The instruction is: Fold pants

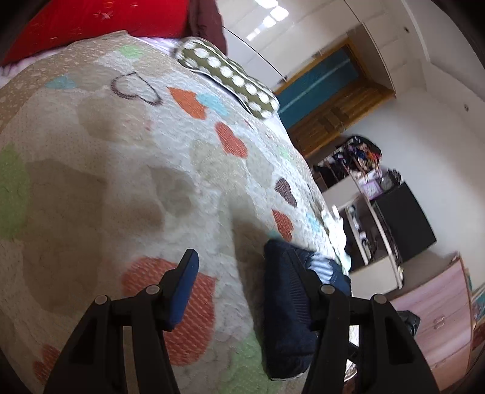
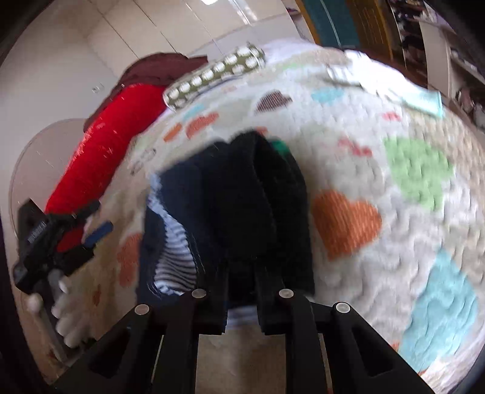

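The dark navy pants (image 2: 242, 194) with a blue-and-white striped lining lie bunched on the heart-patterned quilt (image 2: 379, 181). My right gripper (image 2: 241, 272) is shut on the near edge of the pants. In the left wrist view the pants (image 1: 288, 303) lie against the right finger (image 1: 298, 266). My left gripper (image 1: 242, 263) is open and empty over the quilt (image 1: 121, 181), its blue-padded left finger (image 1: 185, 272) well apart from the right one. The left gripper also shows in the right wrist view (image 2: 97, 221), held in a white-gloved hand to the left of the pants.
A polka-dot pillow (image 1: 230, 75) and a red pillow (image 1: 91, 21) lie at the head of the bed. Folded light clothes (image 2: 394, 88) sit at the quilt's far edge. A wooden door (image 1: 327, 100), cluttered shelves (image 1: 357, 181) and a pink dresser (image 1: 439, 318) stand beside the bed.
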Available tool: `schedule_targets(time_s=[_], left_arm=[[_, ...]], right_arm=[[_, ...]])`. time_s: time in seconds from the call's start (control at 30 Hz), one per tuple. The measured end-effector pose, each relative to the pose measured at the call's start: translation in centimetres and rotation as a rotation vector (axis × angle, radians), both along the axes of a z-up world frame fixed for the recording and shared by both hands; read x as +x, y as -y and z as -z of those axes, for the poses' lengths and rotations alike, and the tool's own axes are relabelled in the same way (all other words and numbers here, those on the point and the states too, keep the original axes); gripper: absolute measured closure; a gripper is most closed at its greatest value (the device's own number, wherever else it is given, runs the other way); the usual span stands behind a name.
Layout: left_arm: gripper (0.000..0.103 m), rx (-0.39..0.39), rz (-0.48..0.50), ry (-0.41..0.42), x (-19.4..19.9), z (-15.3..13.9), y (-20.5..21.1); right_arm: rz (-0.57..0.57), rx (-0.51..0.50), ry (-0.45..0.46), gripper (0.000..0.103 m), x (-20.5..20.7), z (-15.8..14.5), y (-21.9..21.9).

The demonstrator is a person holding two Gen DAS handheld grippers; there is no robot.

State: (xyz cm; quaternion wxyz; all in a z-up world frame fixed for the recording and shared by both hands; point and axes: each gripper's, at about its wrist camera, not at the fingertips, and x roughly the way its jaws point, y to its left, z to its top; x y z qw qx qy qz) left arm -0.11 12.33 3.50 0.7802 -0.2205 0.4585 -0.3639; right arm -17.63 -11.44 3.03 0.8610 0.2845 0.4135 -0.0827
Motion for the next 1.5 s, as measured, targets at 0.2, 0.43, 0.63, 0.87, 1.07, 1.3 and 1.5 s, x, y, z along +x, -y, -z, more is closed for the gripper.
schedule_targets(time_s=[0.2, 0.43, 0.63, 0.87, 1.07, 1.3, 1.5], left_arm=[[0.047, 0.079, 0.153, 0.006, -3.4, 1.1, 5.2], [0.047, 0.204, 0.243, -0.003, -5.7, 3.4, 8.8], [0.047, 0.141, 0.275, -0.049, -4.9, 3.4, 7.7], [0.046, 0.076, 0.144, -0.004, -2.5, 1.0, 3.2], [0.045, 0.087, 0.027, -0.049, -0.7, 1.7, 0.5], [0.045, 0.109, 0.021, -0.016, -0.8, 1.4, 1.0], [0.045, 0.166, 0.011, 0.037, -1.2, 1.2, 1.8]], right_arm=[[0.015, -0.16, 0.074, 0.072, -0.7, -4.1, -1.1], [-0.088, -0.135, 0.104, 0.072, 4.1, -6.1, -1.9], [-0.046, 0.048, 0.02, 0.076, 8.1, -0.2, 1.6], [-0.072, -0.095, 0.046, 0.075, 6.3, -4.2, 0.1], [-0.03, -0.172, -0.043, 0.071, 3.8, -1.0, -1.2], [-0.079, -0.337, 0.037, 0.07, 4.9, -5.3, -3.5], [-0.124, -0.19, -0.047, 0.049, 9.6, -1.5, -2.3]])
